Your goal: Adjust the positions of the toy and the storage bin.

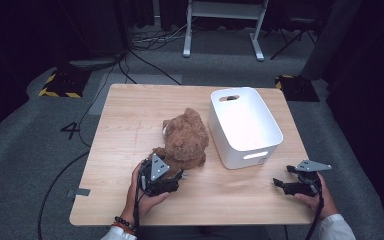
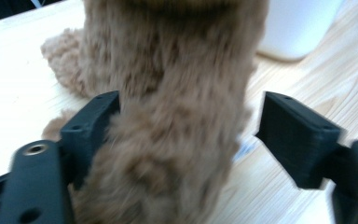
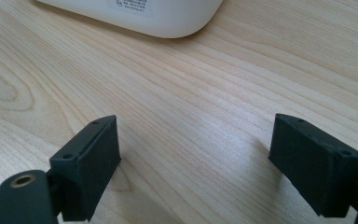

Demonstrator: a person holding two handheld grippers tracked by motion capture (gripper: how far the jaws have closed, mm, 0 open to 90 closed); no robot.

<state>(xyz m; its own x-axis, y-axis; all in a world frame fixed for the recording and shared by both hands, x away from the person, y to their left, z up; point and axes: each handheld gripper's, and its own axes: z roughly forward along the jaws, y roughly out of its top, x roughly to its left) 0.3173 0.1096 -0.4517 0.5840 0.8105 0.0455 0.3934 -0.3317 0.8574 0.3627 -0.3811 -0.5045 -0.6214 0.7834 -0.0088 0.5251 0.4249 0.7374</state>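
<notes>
Lit evenly from overhead, wooden table (image 1: 130, 120) glowing pale against a dark, dim room. Casting only soft, short shadows beneath the white bin (image 1: 245, 127) and teddy bear (image 1: 185, 140). Blurring heavily across the bear's fur (image 2: 177, 116) in the left gripper view, smearing at jaw edges. Staying sharp on wood grain (image 3: 191, 93) in the right gripper view, softening toward the bin's far corner.

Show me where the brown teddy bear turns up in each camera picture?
High view: teddy bear mid-table, left of the white bin.
Left gripper view: its fur between the open jaws.
Right gripper view: not in it.
Shared landmark: the white bin, in every view.
</notes>
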